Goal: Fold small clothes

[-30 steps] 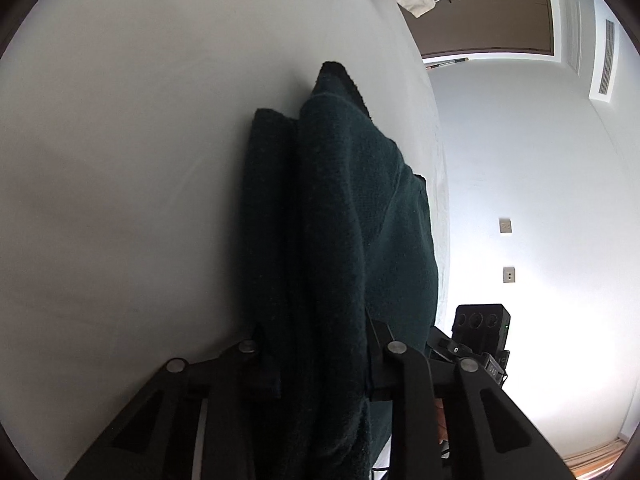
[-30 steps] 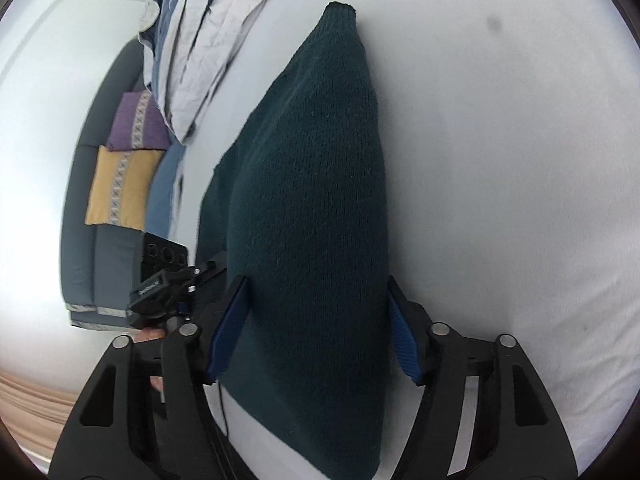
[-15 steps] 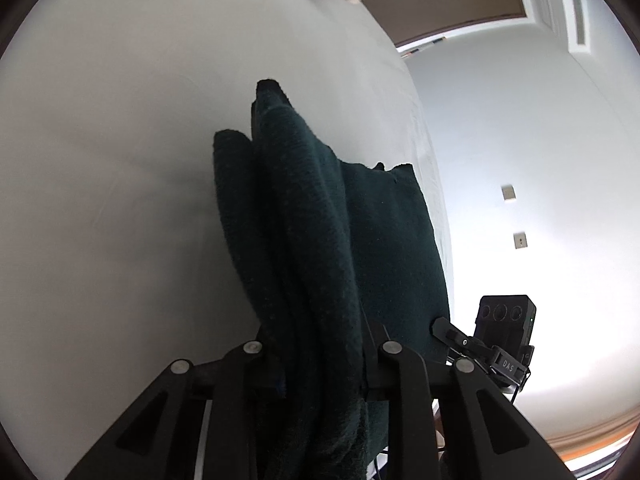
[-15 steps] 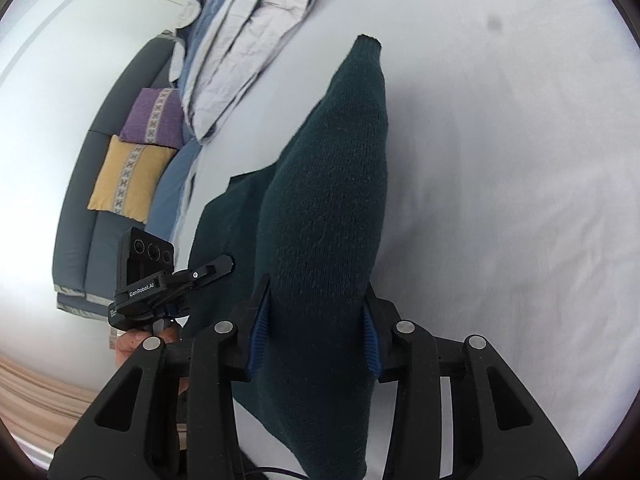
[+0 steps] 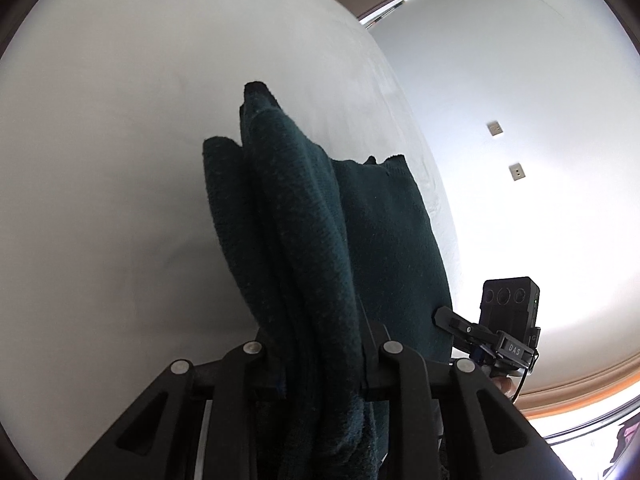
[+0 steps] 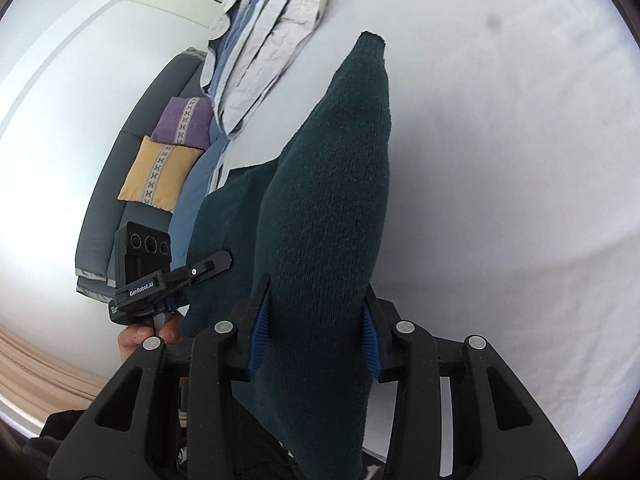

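I have the dark green knit sweater point(image 5: 320, 248) clamped at both ends, my left gripper point(image 5: 320, 364) closed on a thick bunch of its layers and my right gripper point(image 6: 316, 328) with its blue pads point(image 6: 260, 332) pressing the knit from both sides. Most of it hangs raised above the white bed sheet point(image 6: 500, 160), with only the far tip point(image 6: 372, 40) reaching toward the sheet. I judge the matching grips are there to keep the edge taut between my hands, so it can be carried over and laid down as one clean fold.
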Demonstrator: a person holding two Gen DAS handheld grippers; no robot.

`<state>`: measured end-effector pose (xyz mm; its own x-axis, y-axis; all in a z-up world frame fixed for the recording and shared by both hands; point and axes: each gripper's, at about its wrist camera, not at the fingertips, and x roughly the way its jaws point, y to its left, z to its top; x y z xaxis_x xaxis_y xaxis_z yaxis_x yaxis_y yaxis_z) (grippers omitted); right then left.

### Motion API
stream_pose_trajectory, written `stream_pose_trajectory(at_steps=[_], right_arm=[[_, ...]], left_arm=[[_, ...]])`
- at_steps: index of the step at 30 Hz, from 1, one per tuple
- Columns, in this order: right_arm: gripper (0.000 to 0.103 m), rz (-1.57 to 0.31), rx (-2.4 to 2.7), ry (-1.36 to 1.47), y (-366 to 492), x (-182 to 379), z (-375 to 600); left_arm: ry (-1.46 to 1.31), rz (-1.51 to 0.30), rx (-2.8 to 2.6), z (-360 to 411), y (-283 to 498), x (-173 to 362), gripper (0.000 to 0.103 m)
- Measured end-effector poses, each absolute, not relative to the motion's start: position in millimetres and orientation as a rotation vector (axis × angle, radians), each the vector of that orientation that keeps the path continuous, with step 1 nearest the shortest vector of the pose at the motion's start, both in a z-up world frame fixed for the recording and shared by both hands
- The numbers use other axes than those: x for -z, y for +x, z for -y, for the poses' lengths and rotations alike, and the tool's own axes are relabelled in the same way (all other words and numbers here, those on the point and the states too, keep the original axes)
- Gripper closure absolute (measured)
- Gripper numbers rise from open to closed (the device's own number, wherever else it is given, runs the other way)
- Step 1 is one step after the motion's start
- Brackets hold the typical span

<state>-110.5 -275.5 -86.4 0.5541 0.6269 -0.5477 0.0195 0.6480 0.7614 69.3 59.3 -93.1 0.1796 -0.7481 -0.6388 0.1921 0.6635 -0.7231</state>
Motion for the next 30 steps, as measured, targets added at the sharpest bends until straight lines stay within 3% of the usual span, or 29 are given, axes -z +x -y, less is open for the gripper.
stream_pose_trajectory(at_steps=[7,14,23,30], right_arm=[[0.065,-0.952,-0.402,0.922,-120.7,147.5,292.4],[0.064,-0.935,-0.408,0.902,-124.4,150.8,292.3],[0.059,-0.865,-0.297,0.935,-165.8,138.7,325.8],[0.059,-0.797,-0.26,0.808,-190.8,92.3,323.4]], left_arm=[[-0.605,-1.29,0.63,-52.5,66.2,148.8,0.072],[-0.594,-1.254,0.612,-36.7,66.2,142.5,0.069],[-0.455,-1.094,0.501,-63.4,46.7,103.4,0.048],[-0.22,-0.8,0.397,-49.6,1.1,32.7,0.019]])
